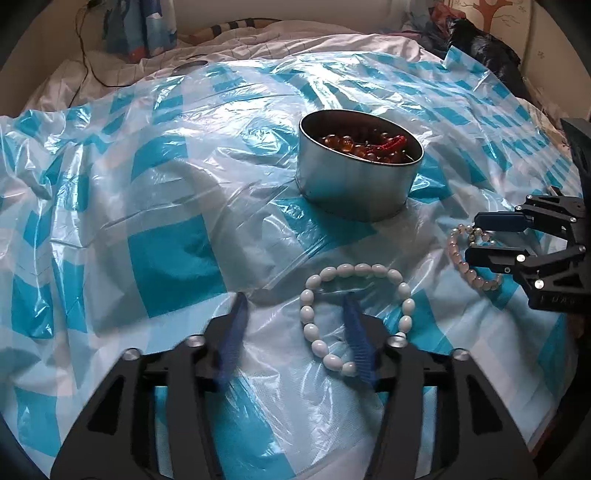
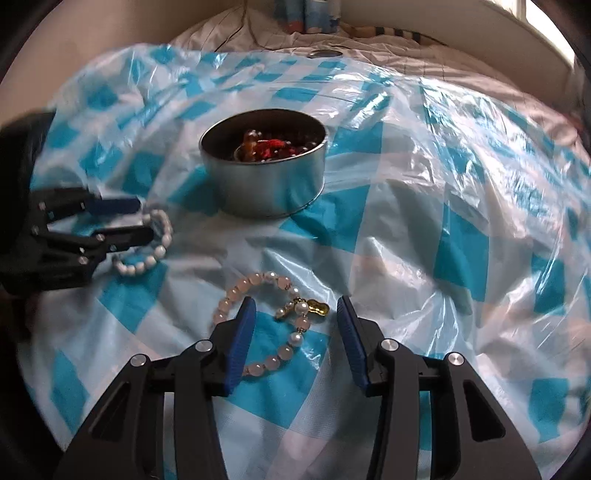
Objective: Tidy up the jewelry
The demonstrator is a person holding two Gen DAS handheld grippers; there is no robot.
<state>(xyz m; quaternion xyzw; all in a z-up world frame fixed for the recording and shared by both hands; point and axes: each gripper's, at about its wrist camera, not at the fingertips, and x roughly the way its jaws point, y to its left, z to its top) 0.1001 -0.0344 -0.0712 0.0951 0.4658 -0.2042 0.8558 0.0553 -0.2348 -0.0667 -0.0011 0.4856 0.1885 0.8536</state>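
Note:
A white bead bracelet [image 1: 402, 291] lies on the blue-and-white plastic sheet [image 1: 155, 206]. My left gripper [image 1: 295, 306] is open; its right finger reaches inside the bracelet's ring and its left finger is outside. A pink bead bracelet [image 2: 236, 291] with a gold charm [image 2: 317, 308] lies under my open right gripper [image 2: 295, 306], the bracelet's right side between the fingers. A round metal tin [image 1: 354, 184] behind holds amber and red beads [image 1: 365, 146]. The tin also shows in the right wrist view [image 2: 273, 184], as do the left gripper [image 2: 142, 218] and the white bracelet [image 2: 162, 236]. The left wrist view shows the right gripper [image 1: 472, 238] over the pink bracelet [image 1: 458, 258].
The sheet covers a bed with white bedding [image 1: 258, 40]. A black cable [image 1: 85, 62] and a blue patterned cloth [image 1: 144, 26] lie at the far side. Dark clothing [image 1: 476, 40] is piled at the far right. A small round grey object [image 2: 325, 53] rests on the bedding.

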